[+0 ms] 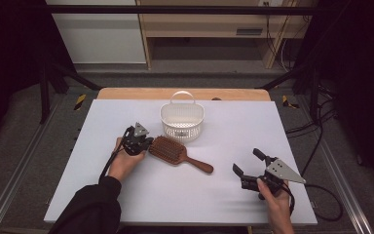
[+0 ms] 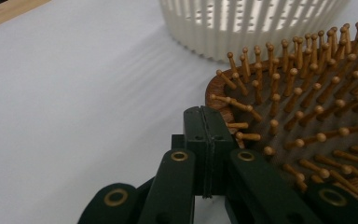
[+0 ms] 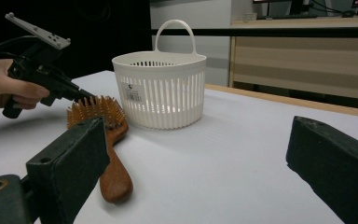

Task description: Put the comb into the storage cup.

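While the left gripper [image 1: 148, 143] is held low over the white tabletop [image 1: 126, 195], its two black jaws are pressed flat together with nothing pinched between them. In the left gripper view the joined tips are seen at the rim of the hairbrush [image 2: 307, 121], among its outermost bristles; whether the wooden edge itself is touched cannot be told. The right gripper [image 1: 246, 163] is held well apart at about 4 o'clock from the brush, near the tabletop's right side, with its jaws spread wide and nothing between them.

From the brush head, a white slatted plastic basket [image 1: 182, 122] with an arched handle is found just beside it at about 1 o'clock, upright and open at the top. Beyond the tabletop's far edge a strip of pale wood [image 1: 182, 93] is seen, and behind it light wooden furniture [image 1: 199, 24]. A dark sleeve [image 1: 90, 207] is seen on the left forearm.

The hairbrush is a brown wooden paddle brush, laid bristles upward near the middle of the tabletop. Its broad oval head is covered with round-tipped wooden pins, and its smooth handle [image 1: 199, 165] is pointed toward 4 o'clock, toward the right gripper.
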Available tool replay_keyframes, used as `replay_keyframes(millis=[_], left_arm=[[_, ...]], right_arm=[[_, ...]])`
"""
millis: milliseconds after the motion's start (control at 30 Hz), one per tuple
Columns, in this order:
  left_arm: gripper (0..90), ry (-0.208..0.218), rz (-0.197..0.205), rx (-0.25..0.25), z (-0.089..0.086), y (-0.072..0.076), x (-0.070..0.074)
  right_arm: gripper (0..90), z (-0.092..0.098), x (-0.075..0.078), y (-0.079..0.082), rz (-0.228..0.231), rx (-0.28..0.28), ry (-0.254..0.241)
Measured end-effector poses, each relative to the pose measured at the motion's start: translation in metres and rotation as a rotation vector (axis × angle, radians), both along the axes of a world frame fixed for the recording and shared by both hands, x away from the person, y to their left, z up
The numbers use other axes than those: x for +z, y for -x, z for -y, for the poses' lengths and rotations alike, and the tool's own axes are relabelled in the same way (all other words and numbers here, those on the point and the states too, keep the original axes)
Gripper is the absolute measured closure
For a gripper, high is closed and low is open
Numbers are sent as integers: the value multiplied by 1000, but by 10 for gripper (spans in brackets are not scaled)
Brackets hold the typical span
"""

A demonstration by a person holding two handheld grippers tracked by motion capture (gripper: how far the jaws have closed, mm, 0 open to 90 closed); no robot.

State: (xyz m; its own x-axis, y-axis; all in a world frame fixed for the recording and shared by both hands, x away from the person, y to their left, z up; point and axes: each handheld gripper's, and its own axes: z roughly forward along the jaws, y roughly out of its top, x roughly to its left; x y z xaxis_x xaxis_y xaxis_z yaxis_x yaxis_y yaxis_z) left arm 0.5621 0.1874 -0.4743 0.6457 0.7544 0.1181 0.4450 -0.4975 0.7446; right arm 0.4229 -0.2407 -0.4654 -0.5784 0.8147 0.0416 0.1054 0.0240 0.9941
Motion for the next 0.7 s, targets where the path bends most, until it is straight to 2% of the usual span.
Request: replay_keyframes(millis=[233, 700], left_arm=[[898, -12, -1, -38, 17, 5, 0], [898, -7, -12, -121, 52, 20, 0]], right_arm=[[57, 1, 1, 1, -7, 4, -12], [56, 2, 3, 2, -18, 7, -24]])
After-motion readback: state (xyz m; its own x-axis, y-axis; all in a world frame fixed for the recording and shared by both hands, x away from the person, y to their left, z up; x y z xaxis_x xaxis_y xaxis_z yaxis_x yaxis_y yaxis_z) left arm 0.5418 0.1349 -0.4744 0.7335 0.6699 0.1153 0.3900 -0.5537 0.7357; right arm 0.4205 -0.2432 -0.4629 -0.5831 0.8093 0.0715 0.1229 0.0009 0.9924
